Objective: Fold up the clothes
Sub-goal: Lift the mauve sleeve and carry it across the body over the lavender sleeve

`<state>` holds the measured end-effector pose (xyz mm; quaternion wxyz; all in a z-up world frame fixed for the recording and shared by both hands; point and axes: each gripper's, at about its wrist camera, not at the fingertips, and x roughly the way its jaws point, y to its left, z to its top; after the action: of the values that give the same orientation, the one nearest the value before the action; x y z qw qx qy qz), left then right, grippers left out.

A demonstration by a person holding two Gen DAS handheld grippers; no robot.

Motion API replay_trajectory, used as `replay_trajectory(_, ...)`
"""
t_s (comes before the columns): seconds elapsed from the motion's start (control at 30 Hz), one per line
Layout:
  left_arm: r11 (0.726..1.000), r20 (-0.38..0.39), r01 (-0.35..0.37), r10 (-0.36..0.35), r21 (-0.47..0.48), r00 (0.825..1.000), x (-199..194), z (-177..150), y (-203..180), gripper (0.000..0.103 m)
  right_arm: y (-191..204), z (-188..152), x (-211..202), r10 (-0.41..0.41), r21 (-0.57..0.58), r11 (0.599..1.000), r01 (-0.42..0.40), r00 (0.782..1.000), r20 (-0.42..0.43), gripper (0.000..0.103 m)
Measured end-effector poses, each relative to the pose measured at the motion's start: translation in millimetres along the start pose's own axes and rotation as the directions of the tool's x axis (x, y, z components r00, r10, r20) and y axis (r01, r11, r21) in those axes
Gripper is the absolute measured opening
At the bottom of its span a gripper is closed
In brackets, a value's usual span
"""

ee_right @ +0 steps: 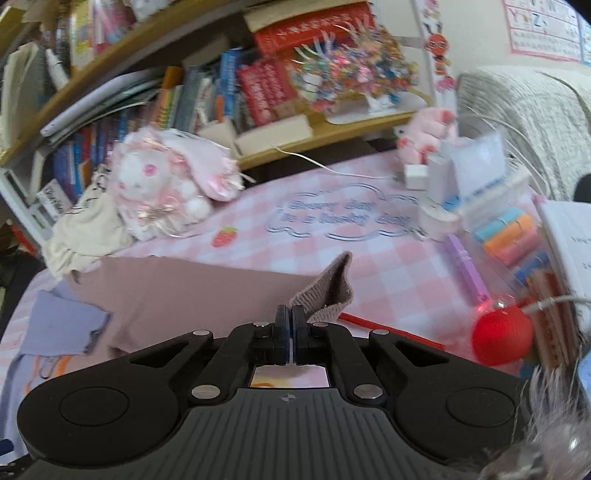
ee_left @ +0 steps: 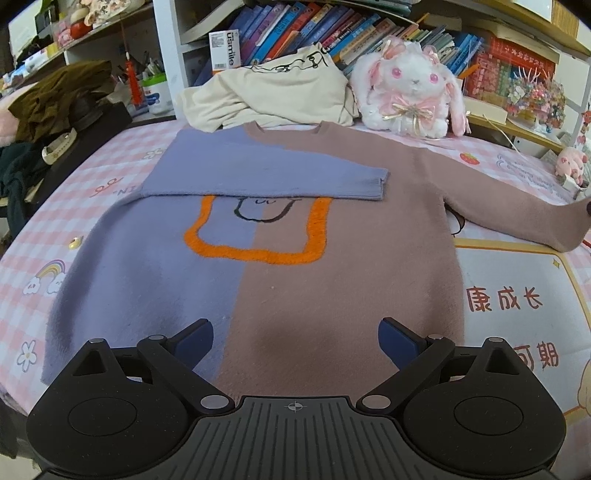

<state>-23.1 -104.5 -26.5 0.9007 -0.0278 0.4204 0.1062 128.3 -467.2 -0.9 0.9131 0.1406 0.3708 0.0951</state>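
Observation:
A two-tone sweater [ee_left: 295, 266], lilac on the left and dusty pink on the right with an orange outline on the chest, lies flat on the pink checked table cover [ee_left: 92, 192]. Its lilac sleeve [ee_left: 258, 177] is folded across the chest. The pink sleeve [ee_left: 517, 214] stretches out to the right, lifted at its end. My left gripper [ee_left: 295, 339] hovers open over the sweater's hem, holding nothing. In the right wrist view my right gripper [ee_right: 290, 325] is shut on the pink sleeve's ribbed cuff [ee_right: 332, 291], which sticks up past the fingers.
A cream garment [ee_left: 280, 92] and a white plush rabbit [ee_left: 410, 88] sit behind the sweater's collar, with bookshelves [ee_left: 332, 29] behind them. Dark clothes [ee_left: 55, 99] are piled at the left. Stationery boxes [ee_right: 506, 236], a purple pen [ee_right: 465, 269] and a red ball [ee_right: 502, 336] crowd the right side.

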Motion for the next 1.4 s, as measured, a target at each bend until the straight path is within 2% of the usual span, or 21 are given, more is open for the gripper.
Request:
replay_trajectory(0.3, 1.0, 0.028, 0.0, 0.0, 0.003, 1.0, -2.1, -0.2, 12.9, 0.098, 42.5, 20.5, -0.4, 0.095, -0.039, 0.995, -0.094, 0.995, 0.016, 0.002)
replay_trajectory(0.7, 0.996, 0.057, 0.068, -0.072, 0.065, 0.996, 1.6, 14.6, 49.4, 0.098, 146.0, 35.7, 18.3, 0.205, -0.113, 0.973, -0.201, 0.979, 0.021, 0.002)
replay_trajectory(1.07, 0.978, 0.087, 0.107, -0.124, 0.177, 0.988, -4.1, 21.5, 78.0, 0.098, 257.7, 43.9, 49.5, 0.331, -0.186, 0.928, -0.322, 0.944, 0.016, 0.002)
replay_trajectory(1.4, 0.968, 0.091, 0.098, -0.122, 0.232, 0.988, -5.1, 16.8, 101.0, 0.098, 324.8, 36.6, 83.4, 0.393, -0.19, 0.9, -0.392, 0.919, -0.032, 0.002)
